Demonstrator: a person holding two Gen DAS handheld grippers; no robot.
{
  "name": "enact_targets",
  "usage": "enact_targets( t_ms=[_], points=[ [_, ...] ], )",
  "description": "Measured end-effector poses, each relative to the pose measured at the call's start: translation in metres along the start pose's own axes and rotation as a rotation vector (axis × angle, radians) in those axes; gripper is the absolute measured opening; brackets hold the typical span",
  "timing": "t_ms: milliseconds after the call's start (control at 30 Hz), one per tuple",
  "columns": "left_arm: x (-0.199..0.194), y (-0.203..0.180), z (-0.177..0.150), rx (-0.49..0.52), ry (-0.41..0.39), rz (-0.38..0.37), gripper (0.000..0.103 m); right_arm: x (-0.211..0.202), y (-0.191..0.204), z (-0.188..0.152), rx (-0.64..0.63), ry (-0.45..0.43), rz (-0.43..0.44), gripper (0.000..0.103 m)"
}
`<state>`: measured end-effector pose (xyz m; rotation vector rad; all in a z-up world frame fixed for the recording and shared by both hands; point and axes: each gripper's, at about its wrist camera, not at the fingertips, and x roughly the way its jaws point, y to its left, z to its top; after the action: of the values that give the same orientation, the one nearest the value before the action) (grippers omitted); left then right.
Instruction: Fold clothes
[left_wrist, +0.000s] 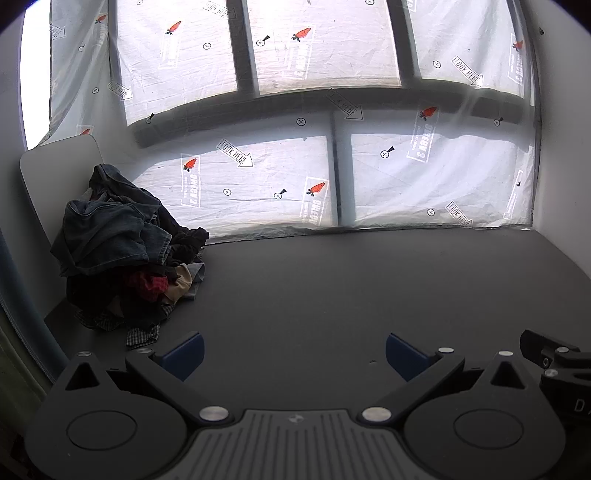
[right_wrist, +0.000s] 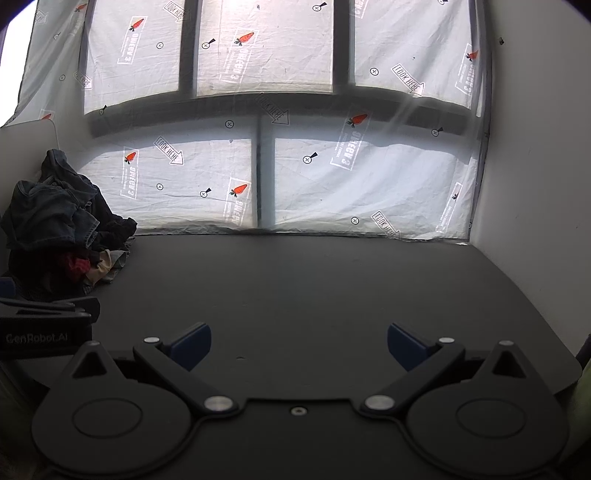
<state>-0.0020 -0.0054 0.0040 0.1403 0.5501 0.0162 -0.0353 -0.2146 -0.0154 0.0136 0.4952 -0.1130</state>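
- A heap of clothes sits at the left of the left wrist frame, on the far left part of the dark counter, and at the left edge of the right wrist frame.
- Everything in it is crumpled and unfolded.
- Dark blue denim is draped over the top, its hem hanging down the right side.
- Under it lie black cloth, a red piece and a tan piece.
- A small-checked garment spills out flat at the heap's lower edge.
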Motion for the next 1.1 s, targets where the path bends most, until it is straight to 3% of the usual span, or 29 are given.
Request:
enact_targets(
  t_ms=[267, 500, 700, 833, 1000, 1100],
  points=[
    [0.001, 0.001, -0.003, 0.002, 0.013, -0.003, 0.103, -0.004, 0.001, -0.004, 0.007, -0.004, -0.013, 0.103],
    [0.023, -0.005, -0.001, -0.059, 0.039, -0.056, 0.103, 0.0, -0.025, -0.011, 0.131, -0.039, -0.03, 0.103],
    [0.062, -0.028, 0.031, -0.172, 0.027, -0.157, 0.103, 0.043, -0.076, 0.012, 0.218, -0.076, -0.049, 0.103],
    [0.09, -0.055, 0.06, -0.108, 0.008, -0.104, 0.103, 0.091, -0.102, 0.038, 0.23, -0.074, -0.038, 0.103],
    [0.127, -0.071, 0.1, -0.154, 0.046, -0.085, 0.103, 0.14, -0.111, 0.075, 0.142, -0.095, 0.008, 0.103],
    [0.144, -0.08, 0.11, -0.155, 0.043, -0.034, 0.103, 0.166, -0.111, 0.09, 0.093, -0.105, 0.027, 0.103]
  ],
)
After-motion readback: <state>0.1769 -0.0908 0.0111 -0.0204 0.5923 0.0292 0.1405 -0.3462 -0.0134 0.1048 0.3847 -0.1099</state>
